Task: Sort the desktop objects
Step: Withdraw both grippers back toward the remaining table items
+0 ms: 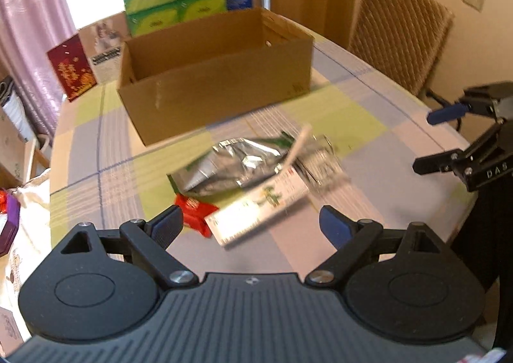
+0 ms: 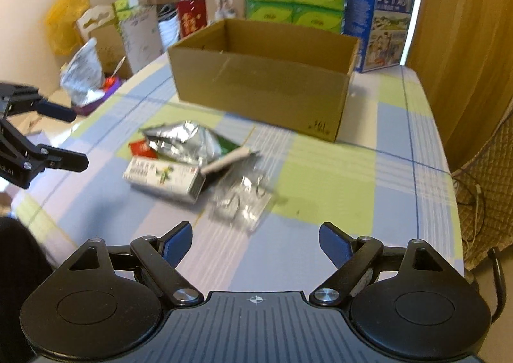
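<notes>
Both grippers hung over the near part of the counter (image 2: pixel 400 151), and each had its jaws wide open with nothing in them. The left gripper (image 1: pixel 251 225) was just short of a small pile of things, and the right gripper (image 2: pixel 256 241) was off toward 3 o'clock from it, well apart. In the pile, a crumpled silver bag (image 1: pixel 231 167) lay in the middle. A white flat box with green print (image 1: pixel 259 209) lay touching the silver bag at 5 o'clock, and a small red packet (image 1: pixel 194 210) peeked out at 7 o'clock. A clear plastic bag (image 2: pixel 243 202) lay at 3 o'clock of the pile, with a thin white stick (image 2: pixel 224 161) resting across the top. An open cardboard box (image 1: pixel 218 74) stood at 12 o'clock, a little way past the pile, and no part of its inside floor could be seen. The counter was bare at 3 o'clock, out to its right edge. Green packs (image 2: pixel 295 1) and a blue carton (image 2: pixel 381 20) stood behind the cardboard box.
</notes>
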`<control>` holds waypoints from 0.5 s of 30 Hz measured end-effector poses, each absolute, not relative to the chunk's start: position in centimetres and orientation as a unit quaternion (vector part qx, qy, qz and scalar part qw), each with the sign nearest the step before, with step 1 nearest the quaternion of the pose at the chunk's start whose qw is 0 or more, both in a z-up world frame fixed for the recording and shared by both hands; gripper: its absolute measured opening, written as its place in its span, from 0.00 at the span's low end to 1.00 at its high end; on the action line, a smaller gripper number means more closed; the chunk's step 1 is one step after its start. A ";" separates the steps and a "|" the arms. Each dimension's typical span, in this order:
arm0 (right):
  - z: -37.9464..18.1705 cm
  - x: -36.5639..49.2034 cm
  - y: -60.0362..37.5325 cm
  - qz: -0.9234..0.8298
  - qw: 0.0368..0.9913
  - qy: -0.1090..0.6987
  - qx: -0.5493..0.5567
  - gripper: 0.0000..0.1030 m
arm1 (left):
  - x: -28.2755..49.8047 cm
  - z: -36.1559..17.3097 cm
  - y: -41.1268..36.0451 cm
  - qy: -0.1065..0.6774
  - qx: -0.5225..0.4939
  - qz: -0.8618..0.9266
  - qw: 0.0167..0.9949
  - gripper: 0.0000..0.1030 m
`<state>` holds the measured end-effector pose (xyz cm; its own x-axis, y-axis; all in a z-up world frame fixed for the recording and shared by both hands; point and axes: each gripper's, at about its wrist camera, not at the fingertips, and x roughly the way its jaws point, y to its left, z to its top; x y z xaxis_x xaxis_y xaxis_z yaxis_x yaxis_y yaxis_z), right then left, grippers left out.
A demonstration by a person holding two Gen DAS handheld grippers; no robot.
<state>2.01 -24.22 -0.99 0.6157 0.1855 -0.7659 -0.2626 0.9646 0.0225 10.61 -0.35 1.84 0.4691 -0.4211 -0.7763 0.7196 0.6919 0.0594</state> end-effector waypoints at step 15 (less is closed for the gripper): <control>-3.2 2.0 -24.6 0.148 0.880 0.444 -0.085 0.85 | 10.0 -1.3 -1.2 0.386 0.256 -0.409 0.787 0.88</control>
<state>2.03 -24.55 -3.23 0.5624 0.1840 -0.8061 -0.3356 0.9418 -0.0192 9.98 -1.15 -1.28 0.3684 -0.4456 -0.8159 0.8405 0.5348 0.0875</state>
